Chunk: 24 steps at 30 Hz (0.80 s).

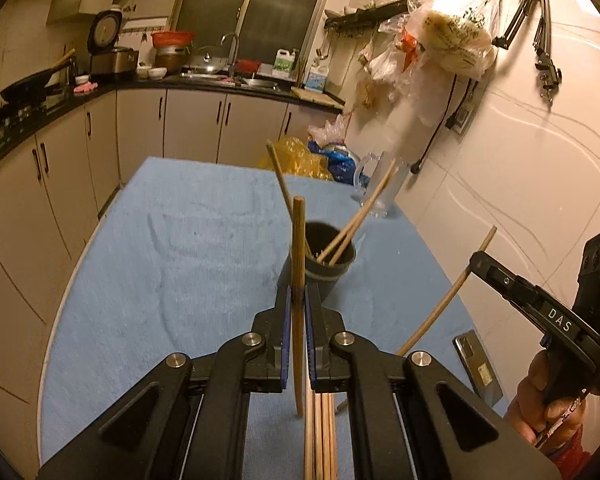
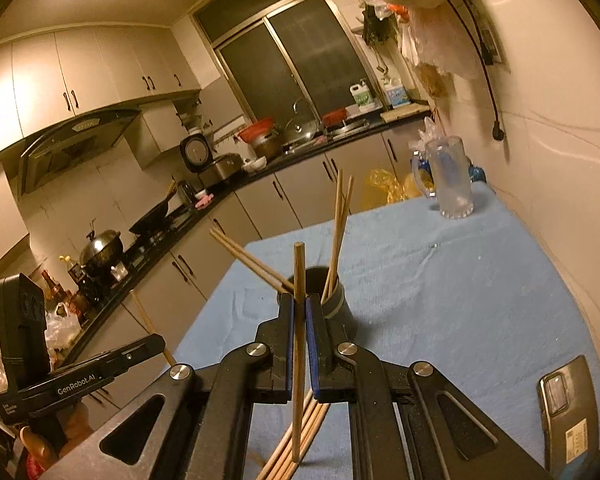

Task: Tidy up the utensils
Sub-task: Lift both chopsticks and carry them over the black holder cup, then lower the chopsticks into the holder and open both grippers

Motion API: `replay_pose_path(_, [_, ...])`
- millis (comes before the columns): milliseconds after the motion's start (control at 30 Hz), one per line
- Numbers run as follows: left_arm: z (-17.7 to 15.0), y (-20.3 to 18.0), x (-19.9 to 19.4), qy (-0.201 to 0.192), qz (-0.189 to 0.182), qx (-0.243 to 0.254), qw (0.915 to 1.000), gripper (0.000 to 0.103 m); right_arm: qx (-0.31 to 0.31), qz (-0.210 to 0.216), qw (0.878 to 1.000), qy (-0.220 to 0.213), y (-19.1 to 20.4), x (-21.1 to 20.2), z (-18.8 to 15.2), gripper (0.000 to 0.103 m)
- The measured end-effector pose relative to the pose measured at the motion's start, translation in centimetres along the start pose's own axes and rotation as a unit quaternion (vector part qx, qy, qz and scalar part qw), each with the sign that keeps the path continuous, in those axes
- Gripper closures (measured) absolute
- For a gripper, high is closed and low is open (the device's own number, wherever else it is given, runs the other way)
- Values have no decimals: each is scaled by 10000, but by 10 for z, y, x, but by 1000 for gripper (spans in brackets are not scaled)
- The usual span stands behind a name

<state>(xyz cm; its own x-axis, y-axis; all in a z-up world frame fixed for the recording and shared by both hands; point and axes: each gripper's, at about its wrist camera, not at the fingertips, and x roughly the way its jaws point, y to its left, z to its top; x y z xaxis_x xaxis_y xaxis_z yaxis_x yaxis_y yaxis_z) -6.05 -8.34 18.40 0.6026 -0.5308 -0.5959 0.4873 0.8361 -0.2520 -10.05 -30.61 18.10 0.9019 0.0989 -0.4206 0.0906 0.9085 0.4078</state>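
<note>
Chopsticks: several stand splayed in the dark holder cup (image 1: 326,264) at mid-desk; a loose bundle (image 1: 320,432) lies on the cloth at 6 o'clock, under the left tool.
Left tool (image 1: 299,300): pressed onto one upright chopstick (image 1: 298,248), just short of the cup.
Right tool (image 2: 299,308): pinching another upright chopstick (image 2: 298,320), with the cup just behind it at 1 o'clock.
Desk (image 1: 180,240): covered in blue cloth.
Glass mug (image 2: 452,178): far corner, 1 o'clock.
Phone (image 2: 570,412): lying flat at 4 o'clock.
</note>
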Motion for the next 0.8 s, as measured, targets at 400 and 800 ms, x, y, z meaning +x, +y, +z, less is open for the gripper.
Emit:
replay_pose_path(400, [51, -14, -13, -474, 3, 62, 9989, 97, 138, 60, 9988, -469, -2, -14, 45, 97])
replay_pose_path(800, [114, -17, -4, -939, 3, -68, 9956, 97, 108, -79, 9946, -1030, 13, -1, 99, 97])
